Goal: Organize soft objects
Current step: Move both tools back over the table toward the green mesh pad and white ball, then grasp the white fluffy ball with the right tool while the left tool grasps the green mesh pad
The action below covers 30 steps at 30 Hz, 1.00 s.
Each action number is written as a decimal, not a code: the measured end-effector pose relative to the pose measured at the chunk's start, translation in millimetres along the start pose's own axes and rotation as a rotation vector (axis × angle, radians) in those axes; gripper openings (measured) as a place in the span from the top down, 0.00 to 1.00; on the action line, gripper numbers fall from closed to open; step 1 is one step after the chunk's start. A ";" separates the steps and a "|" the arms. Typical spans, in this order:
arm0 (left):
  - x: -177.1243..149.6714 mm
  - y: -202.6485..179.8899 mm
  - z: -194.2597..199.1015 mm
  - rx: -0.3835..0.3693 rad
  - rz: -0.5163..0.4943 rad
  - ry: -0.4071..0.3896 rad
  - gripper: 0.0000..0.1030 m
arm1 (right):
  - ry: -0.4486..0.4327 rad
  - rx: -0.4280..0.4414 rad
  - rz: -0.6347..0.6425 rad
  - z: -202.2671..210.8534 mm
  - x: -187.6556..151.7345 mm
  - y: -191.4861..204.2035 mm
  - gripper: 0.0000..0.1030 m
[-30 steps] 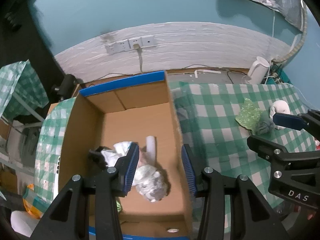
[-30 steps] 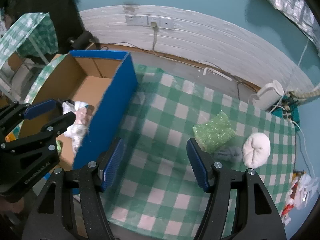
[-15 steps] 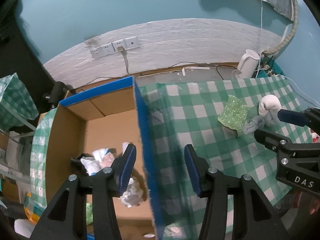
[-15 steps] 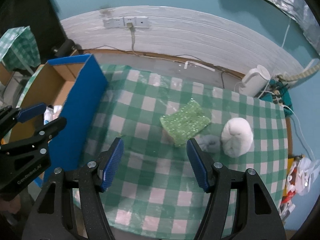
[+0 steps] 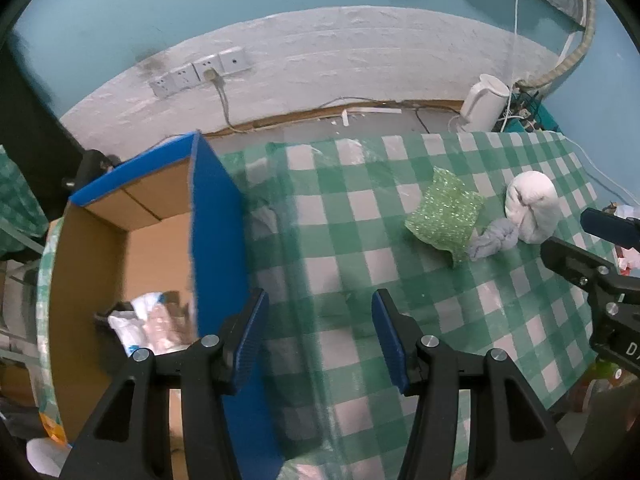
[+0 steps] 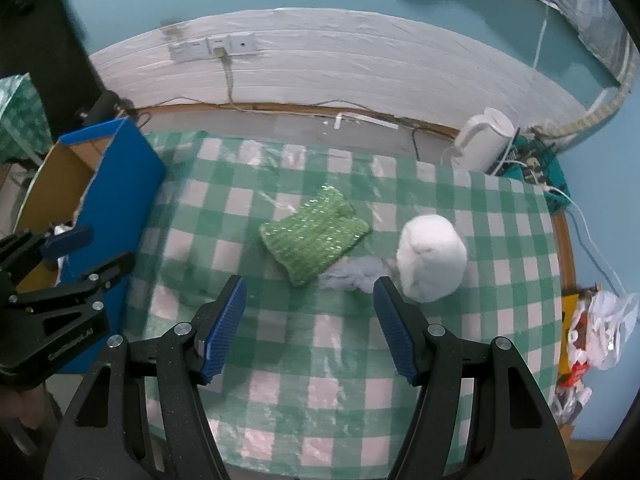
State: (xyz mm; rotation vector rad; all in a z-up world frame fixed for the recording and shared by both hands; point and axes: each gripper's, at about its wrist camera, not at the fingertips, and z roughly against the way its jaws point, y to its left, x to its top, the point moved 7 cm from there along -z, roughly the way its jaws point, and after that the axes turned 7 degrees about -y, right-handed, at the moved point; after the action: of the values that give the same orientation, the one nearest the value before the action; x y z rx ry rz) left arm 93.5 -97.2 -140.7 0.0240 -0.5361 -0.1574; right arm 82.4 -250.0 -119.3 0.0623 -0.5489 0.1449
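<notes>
A green sparkly knit cloth (image 6: 314, 238) lies on the green checked tablecloth (image 6: 360, 364), with a grey rag (image 6: 354, 274) and a white rolled bundle (image 6: 432, 260) to its right. The same three show in the left wrist view: cloth (image 5: 446, 216), rag (image 5: 492, 240), bundle (image 5: 530, 208). My right gripper (image 6: 310, 330) is open and empty, just short of the cloth and rag. My left gripper (image 5: 318, 338) is open and empty over the tablecloth beside the blue cardboard box (image 5: 216, 240), which holds several soft items (image 5: 148, 324).
A white kettle (image 6: 482, 140) stands on the floor behind the table by a tangle of cables. Wall sockets (image 6: 212, 48) sit on the white wall strip. A plastic bag (image 6: 600, 320) hangs off the table's right edge.
Both grippers have moved right, away from the box. My left gripper has left the box interior and is over the tablecloth; my right gripper has closed in on the green cloth.
</notes>
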 end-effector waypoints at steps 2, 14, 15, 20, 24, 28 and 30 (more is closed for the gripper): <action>0.6 -6.7 -6.3 -0.010 0.000 0.012 0.47 | 0.005 -0.010 -0.015 -2.4 -2.0 -9.7 0.36; 1.7 -37.6 -52.9 -0.049 0.021 0.095 0.46 | 0.037 -0.084 -0.065 -19.3 -10.1 -59.8 0.36; 2.2 -40.4 -56.3 -0.052 0.021 0.098 0.43 | 0.038 -0.089 -0.069 -20.3 -10.1 -63.4 0.36; 9.7 -52.8 -69.6 -0.094 0.047 0.094 0.39 | 0.055 -0.111 -0.086 -31.1 -10.6 -82.8 0.36; 16.3 -59.6 -82.7 -0.110 0.064 0.111 0.39 | 0.071 -0.125 -0.096 -42.1 -11.9 -97.1 0.36; 21.8 -65.6 -96.0 -0.131 0.087 0.131 0.38 | 0.087 -0.130 -0.112 -54.7 -12.7 -110.9 0.36; 23.4 -68.2 -100.6 -0.130 0.084 0.136 0.36 | 0.092 -0.127 -0.121 -60.9 -12.4 -116.0 0.36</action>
State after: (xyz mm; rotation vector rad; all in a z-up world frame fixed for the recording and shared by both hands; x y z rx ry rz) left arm 155.0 -170.1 -219.7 -0.1139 -0.3895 -0.1077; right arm 121.2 -360.1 -180.1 -0.0348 -0.4605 -0.0056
